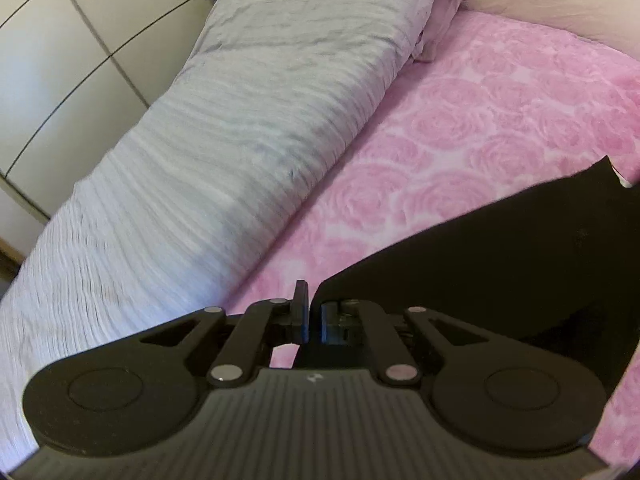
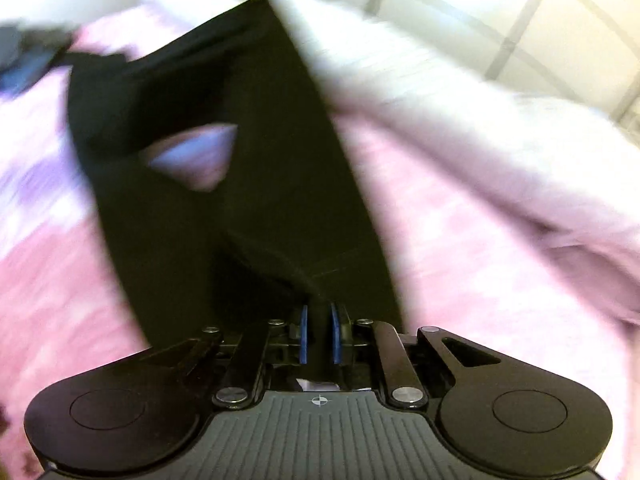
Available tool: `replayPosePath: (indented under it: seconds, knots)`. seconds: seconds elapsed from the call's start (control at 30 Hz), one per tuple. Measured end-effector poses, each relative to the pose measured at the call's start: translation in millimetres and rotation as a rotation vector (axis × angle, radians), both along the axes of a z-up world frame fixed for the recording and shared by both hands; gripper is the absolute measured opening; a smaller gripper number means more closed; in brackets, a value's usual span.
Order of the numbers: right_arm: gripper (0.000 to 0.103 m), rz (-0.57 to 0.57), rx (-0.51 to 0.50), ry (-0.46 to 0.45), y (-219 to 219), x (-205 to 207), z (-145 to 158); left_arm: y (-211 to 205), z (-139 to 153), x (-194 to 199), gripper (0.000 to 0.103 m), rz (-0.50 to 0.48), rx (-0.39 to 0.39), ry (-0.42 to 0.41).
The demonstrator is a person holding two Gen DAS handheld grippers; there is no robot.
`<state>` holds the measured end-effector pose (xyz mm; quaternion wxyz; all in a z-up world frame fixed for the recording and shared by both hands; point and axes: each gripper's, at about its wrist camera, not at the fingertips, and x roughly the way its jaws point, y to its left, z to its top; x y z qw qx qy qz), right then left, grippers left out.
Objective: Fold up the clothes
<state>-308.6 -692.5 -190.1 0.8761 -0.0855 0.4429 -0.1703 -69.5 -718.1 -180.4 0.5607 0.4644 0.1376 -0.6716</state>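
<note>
Both grippers clamp same black garment [image 2: 248,152]: left gripper [image 1: 311,316] pinches one edge, right gripper [image 2: 319,332] closed on bunched end. Garment stretches between them over pink rose bedspread [image 1: 480,112], long axis running away from right fingers.

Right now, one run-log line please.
left hand-held gripper: shut on black garment | right hand-held gripper: shut on black garment | pink bedspread beneath
</note>
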Motion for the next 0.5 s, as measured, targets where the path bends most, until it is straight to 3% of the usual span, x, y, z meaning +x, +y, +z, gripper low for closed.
replayPosePath:
  seconds: [0.07,0.17,0.2,0.27,0.4,0.5]
  knots:
    - [0.01,-0.035,-0.09,-0.017,-45.7,15.3,16.6,-29.9,-2.0,-0.3,0.01,0.029,-0.011,-0.005]
    - [0.018,-0.113,-0.213,-0.023,-111.1,46.4,21.2,-64.7,-6.4,5.1,0.043,0.136,-0.031,0.006]
    - [0.036,-0.162,-0.239,-0.009,-122.4,54.8,18.3,-71.6,-7.9,8.6,0.044,0.185,-0.038,0.015]
    - [0.042,-0.259,-0.291,0.019,-145.0,71.5,12.4,-68.1,-8.9,13.5,0.044,0.232,-0.061,0.013]
    - [0.046,-0.236,-0.169,-0.026,-106.0,58.7,0.5,-6.5,-19.2,22.1,0.049,0.158,-0.045,-0.032]
    - [0.047,-0.131,-0.081,0.072,-39.0,40.4,-37.1,68.3,-43.2,32.2,0.05,0.091,0.041,-0.06]
